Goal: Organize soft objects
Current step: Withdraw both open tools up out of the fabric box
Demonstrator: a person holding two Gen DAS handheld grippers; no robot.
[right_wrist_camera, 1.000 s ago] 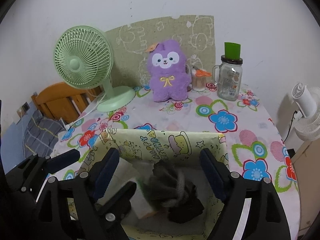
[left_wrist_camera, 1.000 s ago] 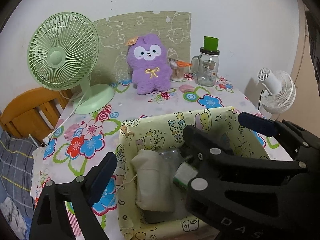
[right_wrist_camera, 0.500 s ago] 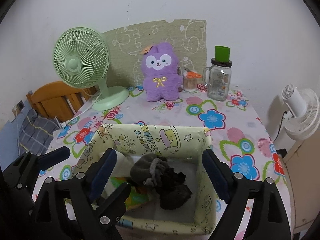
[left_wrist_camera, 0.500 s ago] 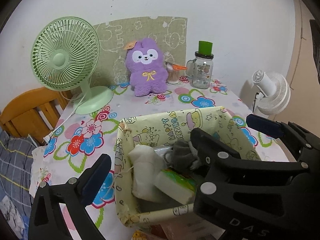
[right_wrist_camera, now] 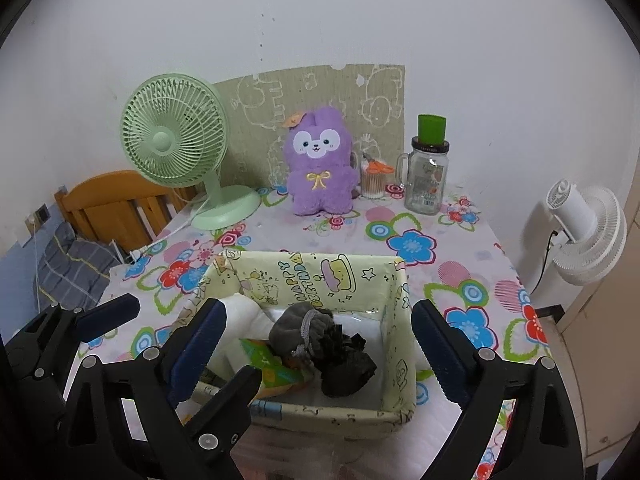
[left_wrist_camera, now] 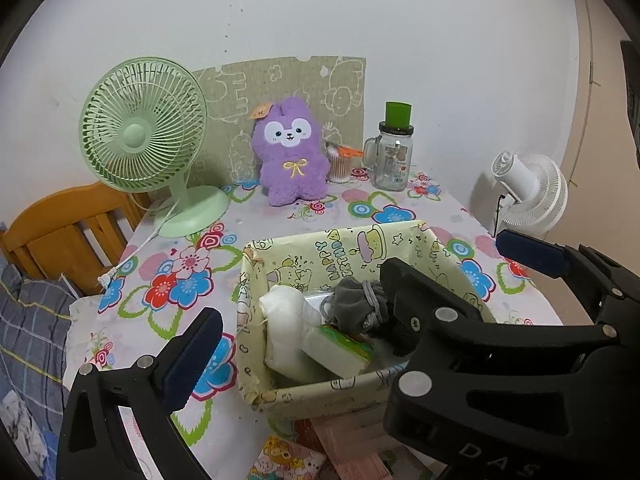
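Rumpled grey pouch (right_wrist_camera: pixel 301 326) in papered box (right_wrist_camera: pixel 320 276)

Table (right_wrist_camera: pixel 460 252) covered with floral cloth; yellow box (right_wrist_camera: pixel 316 276) set near front; green fan (right_wrist_camera: pixel 176 148), purple plush (right_wrist_camera: pixel 320 164), swab cup (right_wrist_camera: pixel 372 184), glass jar (right_wrist_camera: pixel 426 176) ranged along back.

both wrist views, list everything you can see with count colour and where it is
fabric box: 1, pale yellow, near table edge
gray pouch: 1, in box
black cloth: 1, in box, right of pouch
white bundle: 1, box's left side
green packet: 1, in box
plush toy: 1, purple, table's back
desk fan: 1, green, back left
glass jar: 1, clear, green cap, back right
white fan: 1, beyond table's right
left hand-held gripper: black, open, empty
right hand-held gripper: black, open, empty
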